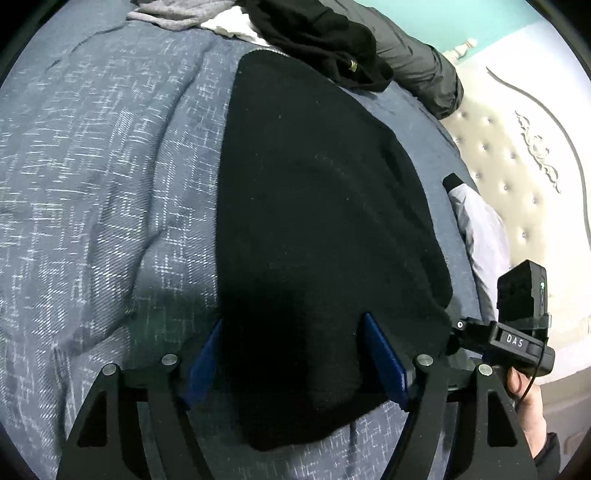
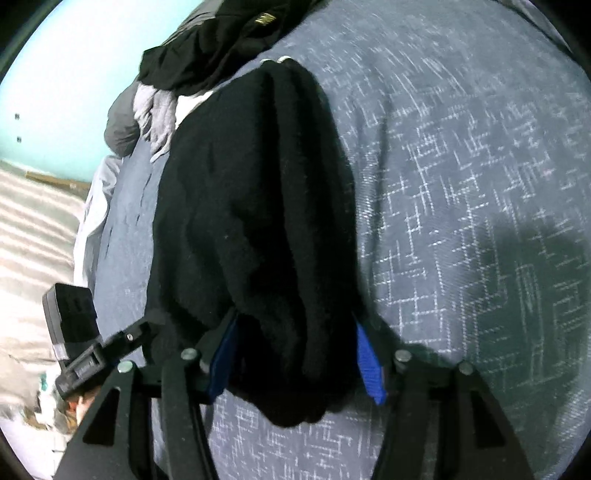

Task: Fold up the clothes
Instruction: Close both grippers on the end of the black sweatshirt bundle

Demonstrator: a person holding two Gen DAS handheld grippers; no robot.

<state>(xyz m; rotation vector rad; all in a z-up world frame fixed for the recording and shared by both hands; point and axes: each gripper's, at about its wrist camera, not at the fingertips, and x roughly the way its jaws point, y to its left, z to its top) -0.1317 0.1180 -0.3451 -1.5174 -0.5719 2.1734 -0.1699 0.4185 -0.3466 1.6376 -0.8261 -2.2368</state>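
Observation:
A black knit garment (image 1: 317,221) lies folded in a long shape on the blue-grey bedspread (image 1: 96,177). My left gripper (image 1: 291,354) is open, its blue pads either side of the garment's near end. In the right wrist view the same garment (image 2: 251,206) runs away from me, and my right gripper (image 2: 295,354) is open with its blue pads straddling a bunched near end. The fabric hides the fingertips in both views. The right gripper's body (image 1: 517,332) shows at the left view's right edge.
A heap of clothes lies at the far end: a black one (image 1: 325,37), a grey one (image 1: 166,14), a dark grey jacket (image 1: 417,62). A tufted cream headboard (image 1: 517,155) is on the right. A pale sheet edge (image 1: 480,229) hangs off the bed.

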